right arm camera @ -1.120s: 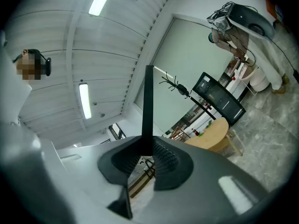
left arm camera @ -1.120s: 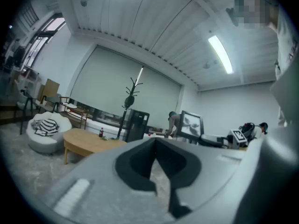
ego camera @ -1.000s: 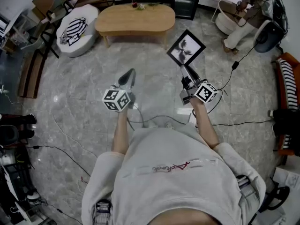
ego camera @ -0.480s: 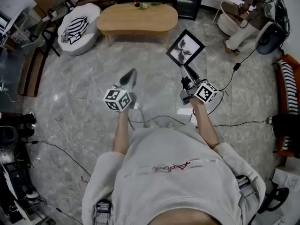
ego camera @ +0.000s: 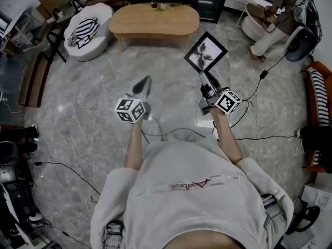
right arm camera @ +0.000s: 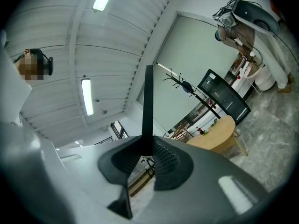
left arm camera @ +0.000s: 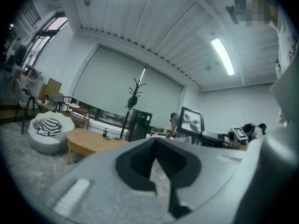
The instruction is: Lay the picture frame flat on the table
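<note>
A black picture frame (ego camera: 206, 52) with a black-and-white flower print is held up in the air, its lower corner pinched by my right gripper (ego camera: 203, 75). In the right gripper view the frame (right arm camera: 148, 101) shows edge-on as a thin dark bar, and the right gripper (right arm camera: 147, 149) is shut on it. My left gripper (ego camera: 142, 82) hangs level beside it, shut with nothing in it. From the left gripper (left arm camera: 156, 142) view the frame (left arm camera: 191, 121) shows to the right. The oval wooden table (ego camera: 154, 18) stands farther ahead across the floor.
A white pouf (ego camera: 85, 31) with a striped cloth sits left of the table. A small bottle (ego camera: 153, 1) stands on the table's far edge. Cables (ego camera: 171, 134) run over the marble floor near my feet. A person (ego camera: 274, 9) sits at the back right beside a fan (ego camera: 298, 41).
The view has shifted a little, and the table sits slightly farther right in it. Both grippers keep the same pose, and the frame stays held.
</note>
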### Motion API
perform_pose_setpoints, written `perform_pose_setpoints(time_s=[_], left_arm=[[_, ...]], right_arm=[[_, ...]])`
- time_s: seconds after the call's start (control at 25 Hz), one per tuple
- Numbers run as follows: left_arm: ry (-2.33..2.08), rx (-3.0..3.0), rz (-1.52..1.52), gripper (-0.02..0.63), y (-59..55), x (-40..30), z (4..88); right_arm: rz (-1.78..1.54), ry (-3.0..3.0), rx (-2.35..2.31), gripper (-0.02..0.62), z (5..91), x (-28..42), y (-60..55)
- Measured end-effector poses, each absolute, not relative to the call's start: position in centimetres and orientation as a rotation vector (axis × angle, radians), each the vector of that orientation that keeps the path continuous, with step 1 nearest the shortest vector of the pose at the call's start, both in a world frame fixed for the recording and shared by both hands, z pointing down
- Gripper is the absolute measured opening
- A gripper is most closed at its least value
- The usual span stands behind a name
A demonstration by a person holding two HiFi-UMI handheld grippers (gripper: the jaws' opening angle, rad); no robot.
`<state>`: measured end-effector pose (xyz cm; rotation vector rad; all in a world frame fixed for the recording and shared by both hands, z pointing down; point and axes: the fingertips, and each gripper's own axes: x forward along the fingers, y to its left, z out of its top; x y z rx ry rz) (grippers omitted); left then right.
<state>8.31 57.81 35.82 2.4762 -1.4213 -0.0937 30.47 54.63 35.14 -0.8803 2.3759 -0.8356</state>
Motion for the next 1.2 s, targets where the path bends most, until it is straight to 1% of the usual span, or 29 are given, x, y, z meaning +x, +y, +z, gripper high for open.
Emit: perform_pose_setpoints(time_s=[0.48,1.2], left_arm=[[-1.410,2.469,-0.092,0.000,57.6,4.9,36.7],[-1.436,2.450,-0.082,0.000,54.1,3.1,37.8]], right_arm=[[-0.837,2.380,-0.875,0.074,35.9,26.7,54.3],[-0.856,2.383,-0.821,0.074,36.6,24.4,49.9]])
